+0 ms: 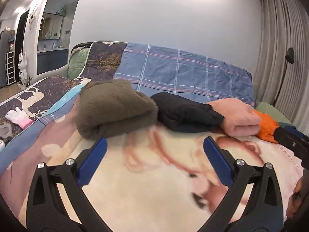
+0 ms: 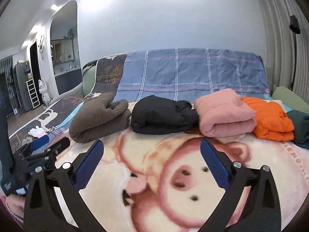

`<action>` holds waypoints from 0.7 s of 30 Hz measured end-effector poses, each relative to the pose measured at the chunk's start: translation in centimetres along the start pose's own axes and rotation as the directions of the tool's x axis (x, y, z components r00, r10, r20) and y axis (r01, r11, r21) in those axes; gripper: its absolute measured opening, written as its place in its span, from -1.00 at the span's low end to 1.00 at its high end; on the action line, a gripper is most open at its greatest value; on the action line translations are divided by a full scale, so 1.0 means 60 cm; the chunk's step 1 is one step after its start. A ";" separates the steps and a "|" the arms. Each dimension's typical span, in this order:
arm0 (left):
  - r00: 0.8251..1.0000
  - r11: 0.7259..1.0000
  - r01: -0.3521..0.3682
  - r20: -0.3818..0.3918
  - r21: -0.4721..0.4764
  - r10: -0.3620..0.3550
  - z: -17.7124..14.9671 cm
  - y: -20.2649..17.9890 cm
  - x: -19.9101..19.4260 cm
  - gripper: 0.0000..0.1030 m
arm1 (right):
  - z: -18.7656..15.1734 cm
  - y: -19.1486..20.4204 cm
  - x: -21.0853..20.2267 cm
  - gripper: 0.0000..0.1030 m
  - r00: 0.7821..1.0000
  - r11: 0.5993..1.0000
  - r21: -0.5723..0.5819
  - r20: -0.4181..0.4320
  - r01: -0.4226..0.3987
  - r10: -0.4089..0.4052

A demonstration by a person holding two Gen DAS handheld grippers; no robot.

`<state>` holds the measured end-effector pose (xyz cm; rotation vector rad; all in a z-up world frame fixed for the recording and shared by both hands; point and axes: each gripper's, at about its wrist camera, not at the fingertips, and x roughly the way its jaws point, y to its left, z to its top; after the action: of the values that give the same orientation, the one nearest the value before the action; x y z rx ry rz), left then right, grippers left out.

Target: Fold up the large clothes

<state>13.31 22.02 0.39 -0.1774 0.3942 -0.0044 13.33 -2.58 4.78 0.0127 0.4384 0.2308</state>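
Note:
Folded clothes lie in a row on the pig-print blanket [image 2: 154, 203]: a brown fleece [image 2: 100, 119], a black garment [image 2: 164, 116], a pink one [image 2: 226, 114], an orange one [image 2: 270, 119] and a dark teal one [image 2: 301, 127] at the right edge. The row also shows in the left wrist view: brown fleece [image 1: 115, 110], black [image 1: 187, 114], pink [image 1: 237, 116], orange [image 1: 267, 125]. My left gripper [image 1: 154, 145] is open and empty, just in front of the brown fleece. My right gripper [image 2: 151, 148] is open and empty, short of the row.
A blue plaid sheet [image 2: 193, 71] covers the sofa back behind the row. A deer-print cover [image 1: 38, 94] with white gloves [image 1: 17, 116] lies to the left. Curtains [image 1: 280, 48] and a floor lamp [image 1: 288, 58] stand at the right. The other gripper shows at each view's edge.

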 end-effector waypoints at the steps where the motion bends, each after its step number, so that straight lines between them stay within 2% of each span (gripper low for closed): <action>1: 1.000 1.000 -0.005 0.004 0.010 0.005 -0.004 -0.010 -0.010 0.96 | -0.004 -0.004 -0.013 0.96 1.000 1.000 -0.001 0.011 0.008 -0.008; 4: 1.000 0.998 -0.024 0.022 0.062 0.022 -0.017 -0.046 -0.044 0.96 | -0.013 -0.015 -0.039 0.97 0.999 0.999 0.014 0.023 0.032 -0.032; 9: 1.000 0.996 -0.006 0.009 0.090 0.005 -0.026 -0.088 -0.075 0.96 | -0.029 -0.040 -0.068 0.97 0.999 0.998 0.049 0.019 0.048 -0.049; 13: 0.999 0.987 -0.040 0.003 0.158 0.040 -0.033 -0.125 -0.089 0.96 | -0.037 -0.052 -0.086 0.97 0.998 0.997 0.048 0.004 0.054 -0.055; 21: 1.000 0.984 -0.009 -0.009 0.180 0.011 -0.039 -0.168 -0.109 0.96 | -0.047 -0.082 -0.118 0.97 0.998 0.996 0.068 0.011 0.058 -0.059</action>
<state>6.70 11.97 2.50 0.0028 0.4026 -0.0305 6.97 -9.08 4.89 0.0673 0.4331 0.1584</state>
